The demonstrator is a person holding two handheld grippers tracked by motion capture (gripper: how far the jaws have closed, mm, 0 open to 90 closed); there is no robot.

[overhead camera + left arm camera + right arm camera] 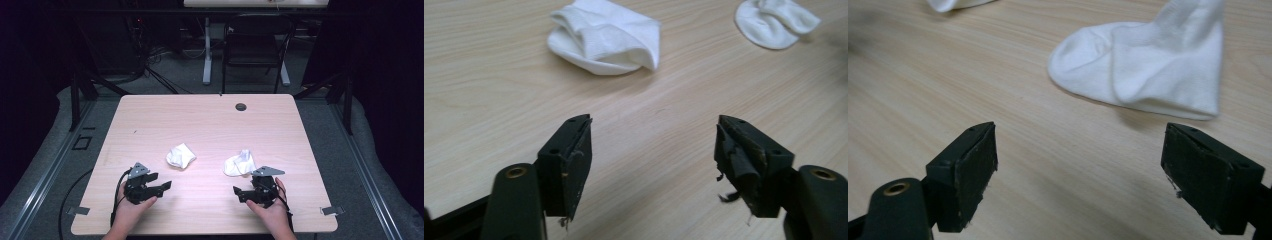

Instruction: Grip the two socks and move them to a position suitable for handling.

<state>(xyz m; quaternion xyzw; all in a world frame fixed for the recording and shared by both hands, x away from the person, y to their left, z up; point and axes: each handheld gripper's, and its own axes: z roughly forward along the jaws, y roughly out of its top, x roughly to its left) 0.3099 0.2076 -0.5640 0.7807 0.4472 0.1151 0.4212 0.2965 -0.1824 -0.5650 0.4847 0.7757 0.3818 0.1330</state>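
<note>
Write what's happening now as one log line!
left gripper: open, empty | right gripper: open, empty | left sock, right sock: crumpled on table, untouched

Left gripper [167,185], right gripper [236,190] — black bodies, grey three-cornered top plates, trailing black cables — brass-ringed holes behind blocky jaws.

Two small white socks lie crumpled on a light wooden table, well apart. The left sock [180,155] is folded over on itself; the right sock [239,163] lies flatter, its cuff bunched upward.
</note>
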